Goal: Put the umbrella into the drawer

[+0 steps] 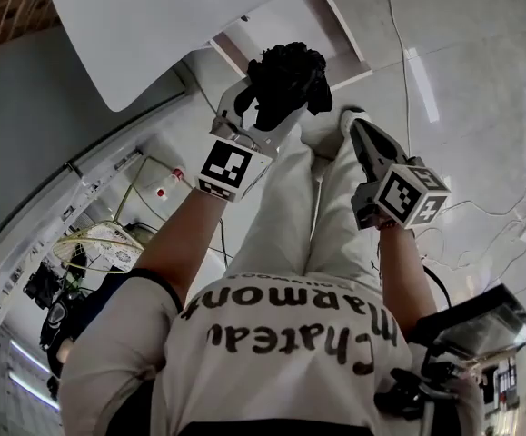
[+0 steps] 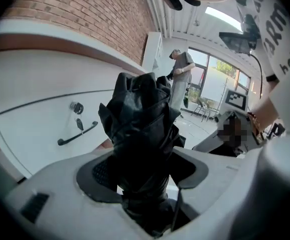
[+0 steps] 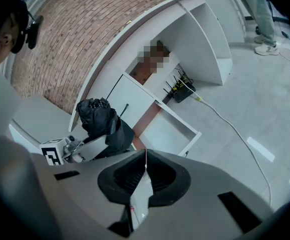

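Note:
A black folded umbrella (image 1: 288,73) sticks up out of my left gripper (image 1: 267,107), which is shut on its lower part. In the left gripper view the umbrella (image 2: 139,119) fills the gap between the two dark pads (image 2: 98,174), bunched fabric upward. The white drawer (image 1: 331,21) stands pulled open just beyond the umbrella, low under the desk. My right gripper (image 1: 354,123) hangs to the right of the umbrella, its jaws shut with nothing between them. The right gripper view shows its tips meeting (image 3: 145,156), with the umbrella (image 3: 100,118) at left and the open drawer (image 3: 171,130) ahead.
A white desk top (image 1: 153,25) overhangs the drawer. A cabinet front with a black handle and a key (image 2: 77,130) is at left. Cables (image 1: 399,53) run over the grey floor. A router (image 3: 182,89) sits under the desk. Another person (image 2: 181,79) stands far off.

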A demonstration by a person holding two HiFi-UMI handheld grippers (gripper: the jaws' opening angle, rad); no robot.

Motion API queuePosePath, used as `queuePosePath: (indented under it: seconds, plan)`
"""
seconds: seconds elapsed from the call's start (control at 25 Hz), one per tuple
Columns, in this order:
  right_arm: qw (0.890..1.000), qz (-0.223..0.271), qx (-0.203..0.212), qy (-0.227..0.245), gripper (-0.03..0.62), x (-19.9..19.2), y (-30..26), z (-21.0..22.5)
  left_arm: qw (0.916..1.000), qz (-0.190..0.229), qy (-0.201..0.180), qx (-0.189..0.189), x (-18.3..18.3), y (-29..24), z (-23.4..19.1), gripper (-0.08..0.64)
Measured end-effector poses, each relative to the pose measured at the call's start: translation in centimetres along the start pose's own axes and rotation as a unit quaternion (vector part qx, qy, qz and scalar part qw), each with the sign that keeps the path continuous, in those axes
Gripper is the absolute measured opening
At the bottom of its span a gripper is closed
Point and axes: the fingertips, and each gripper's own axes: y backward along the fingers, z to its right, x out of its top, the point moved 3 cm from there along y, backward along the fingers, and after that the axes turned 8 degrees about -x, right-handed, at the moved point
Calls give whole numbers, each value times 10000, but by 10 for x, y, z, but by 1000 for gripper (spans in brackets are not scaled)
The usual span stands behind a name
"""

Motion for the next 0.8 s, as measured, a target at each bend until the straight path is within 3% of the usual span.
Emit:
queuePosePath:
  seconds: [0.2, 0.48, 0.8]
  plan:
    - [9997, -76, -1, -238, 17, -29, -1, 21, 9991, -140, -398, -44, -21, -20, -11, 270]
    - [9993, 39, 149, -351, 18, -46, -28, 47, 9986, -210, -371, 307, -54, -48, -37, 270]
    - [9988, 489, 35, -41, 17, -21, -40, 82, 9982, -178, -170, 542, -81, -74, -55, 270]
